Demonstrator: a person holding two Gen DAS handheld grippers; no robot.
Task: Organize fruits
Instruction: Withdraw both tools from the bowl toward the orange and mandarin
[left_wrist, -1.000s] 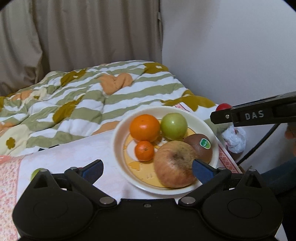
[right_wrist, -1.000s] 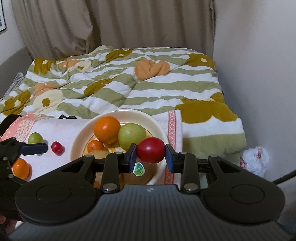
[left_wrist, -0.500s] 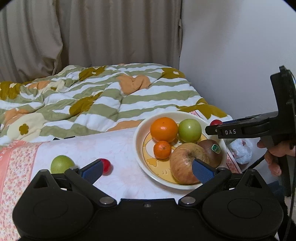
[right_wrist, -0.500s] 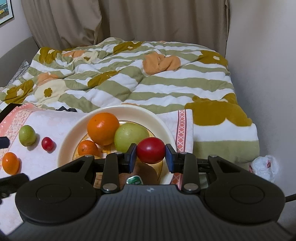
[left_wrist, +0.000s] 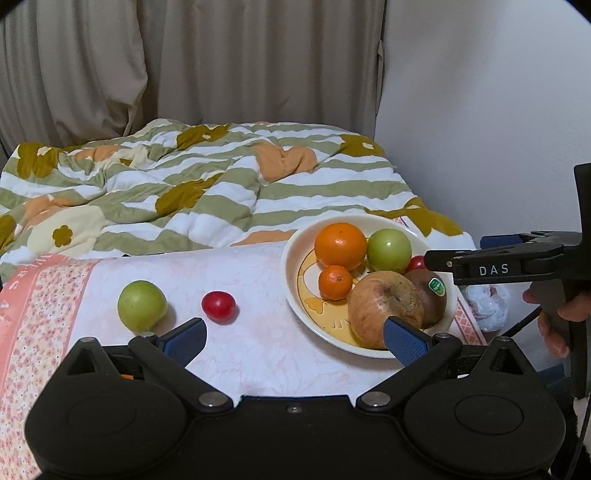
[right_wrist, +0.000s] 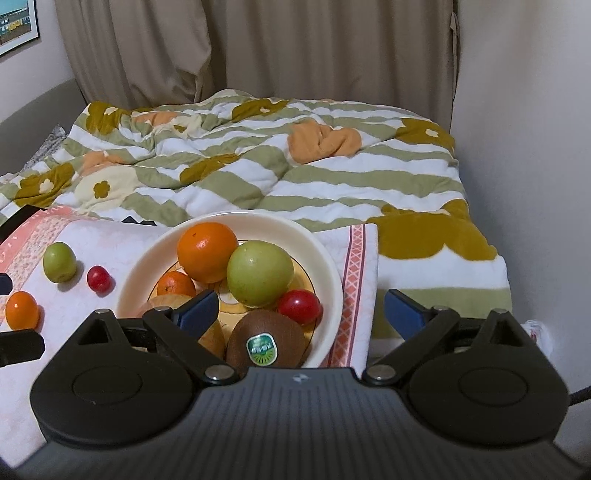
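Blue-padded right gripper (right_wrist: 300, 308) spread wide, pinching nothing, poised over the near rim of the cream plate (right_wrist: 328, 266). Just beyond its fingers, a red tomato (right_wrist: 299, 306) resting in the plate between the green apple (right_wrist: 260, 273) and the stickered kiwi (right_wrist: 266, 343). Also plated: big orange (right_wrist: 207, 251), small mandarin (right_wrist: 176, 284), large russet apple (left_wrist: 384, 306).

Left gripper (left_wrist: 293, 338) likewise splayed and empty, low over the pale cloth (left_wrist: 258, 347).

Judged well advanced, not finished. Left on the cloth: a second green apple (left_wrist: 141, 304), a second tomato (left_wrist: 218, 305), a loose mandarin (right_wrist: 22, 309).

Right wrist view alone showing that loose mandarin whole; left wrist view giving at most an orange sliver behind its own finger. Left view alone showing the russet apple in full and the hand (left_wrist: 561, 321) on the right tool.
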